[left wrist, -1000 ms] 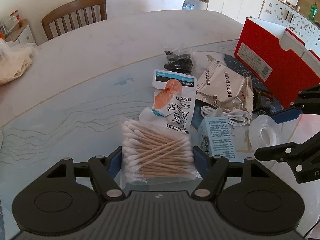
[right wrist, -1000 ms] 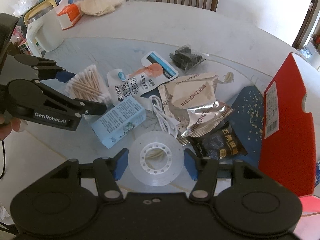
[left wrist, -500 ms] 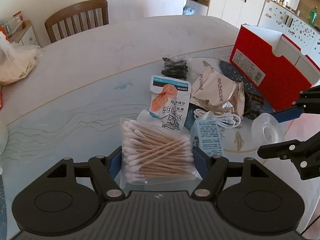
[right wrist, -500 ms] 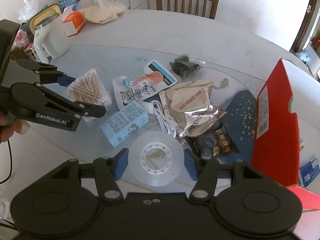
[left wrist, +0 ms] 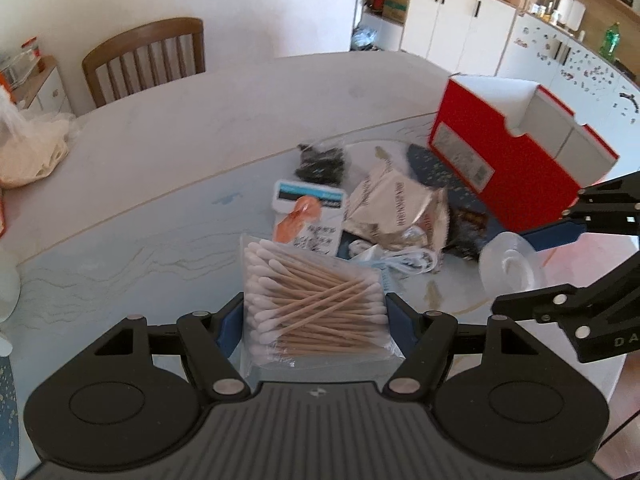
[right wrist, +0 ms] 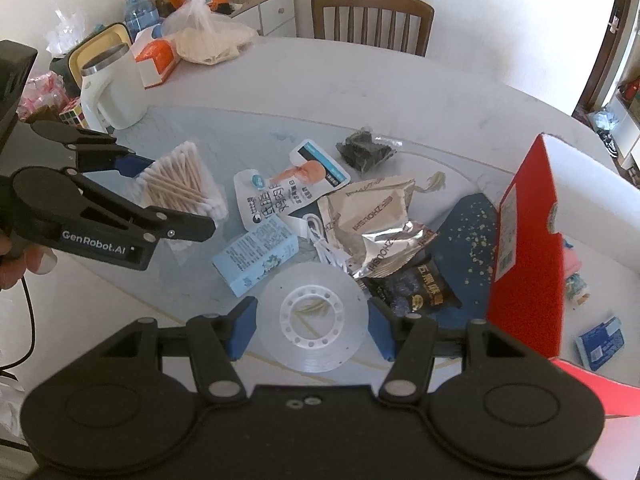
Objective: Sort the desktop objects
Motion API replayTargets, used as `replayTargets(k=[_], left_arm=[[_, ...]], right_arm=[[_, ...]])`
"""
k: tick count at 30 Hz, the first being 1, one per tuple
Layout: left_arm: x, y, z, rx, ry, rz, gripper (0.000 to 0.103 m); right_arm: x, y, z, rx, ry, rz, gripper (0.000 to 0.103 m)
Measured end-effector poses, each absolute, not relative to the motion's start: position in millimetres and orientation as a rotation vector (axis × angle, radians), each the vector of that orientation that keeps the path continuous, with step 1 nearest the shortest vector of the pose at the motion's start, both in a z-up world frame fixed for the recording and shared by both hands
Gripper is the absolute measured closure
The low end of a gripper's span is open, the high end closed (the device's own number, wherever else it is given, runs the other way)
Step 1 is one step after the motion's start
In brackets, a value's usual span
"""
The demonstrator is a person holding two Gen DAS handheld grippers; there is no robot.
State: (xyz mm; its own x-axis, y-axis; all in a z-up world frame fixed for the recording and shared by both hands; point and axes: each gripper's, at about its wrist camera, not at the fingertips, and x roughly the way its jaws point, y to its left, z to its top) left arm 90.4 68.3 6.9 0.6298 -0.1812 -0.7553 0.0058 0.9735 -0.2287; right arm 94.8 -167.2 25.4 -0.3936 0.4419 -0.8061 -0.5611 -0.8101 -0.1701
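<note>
My left gripper is shut on a clear bag of cotton swabs and holds it above the glass tabletop. In the right wrist view the same bag hangs between the left gripper's fingers. My right gripper is shut on a clear tape roll, also held off the table. From the left wrist view the tape roll sits in the right gripper at the right. An open red box stands behind it.
Loose items lie in a pile: a silver snack bag, light blue carton, white cable, orange-print pouch, black bag, dark packet. A white kettle and plastic bags stand far left. A chair is behind the table.
Both grippers have risen and drawn back from the pile, each keeping its object. The cotton swab bag and the tape roll now hang higher above the table.
</note>
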Motion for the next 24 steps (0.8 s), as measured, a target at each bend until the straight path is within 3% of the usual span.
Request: replayTargets(k=[24], left_arm=[[114.4,5.0,63.6,-0.152,0.805,-0.239,0.031]], right_arm=[[155.5,-150.0,81.1,-1.177,0.119,2.262,0.044]])
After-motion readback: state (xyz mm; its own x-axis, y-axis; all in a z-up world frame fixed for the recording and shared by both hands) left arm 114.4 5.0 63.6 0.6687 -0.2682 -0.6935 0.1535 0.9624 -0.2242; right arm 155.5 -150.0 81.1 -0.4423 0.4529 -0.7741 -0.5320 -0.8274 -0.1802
